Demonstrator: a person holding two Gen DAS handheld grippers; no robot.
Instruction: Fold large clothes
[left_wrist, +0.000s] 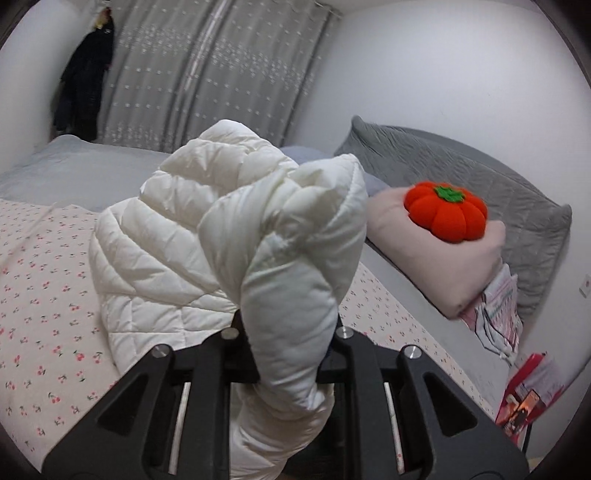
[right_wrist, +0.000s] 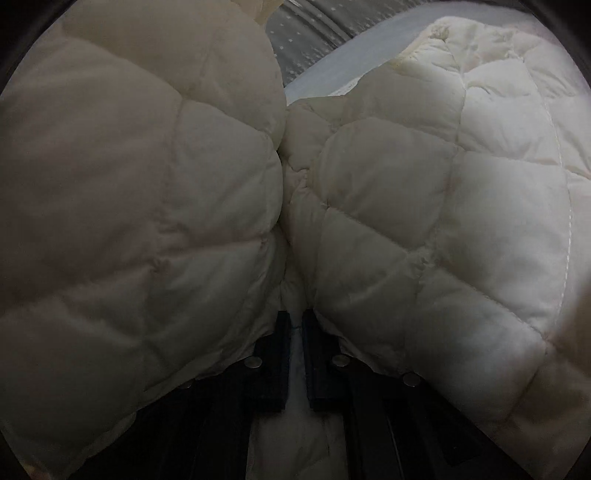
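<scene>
- Left claw (left_wrist: 286, 332): clenched on a bunched fold of the white quilted down jacket (left_wrist: 229, 236); the fabric rises ahead of the jaws and drapes down between them.
- Right claw (right_wrist: 294, 343): jaws nearly closed, pinching a thin seam of the same jacket, whose puffed panels swell on both sides and fill the view.
- Jacket: held up by both claws above the bed, its lower part just ahead of the left claw apparently resting on the cherry-print bedsheet (left_wrist: 40, 295).
- Material: smooth, slippery shell; diamond-stitched, air-filled cells; soft, springy bulk.
- Risk, grip: the slick shell may slide out of the thin right-hand pinch under the jacket's own weight.
- Risk, fold: the filling may spring back and open any crease; bunched layers may fold unevenly.
- Risk, surroundings: to the right of the left claw, a swing of the jacket could knock the plush pumpkin (left_wrist: 445, 211) off the pink pillow (left_wrist: 436, 258).
</scene>
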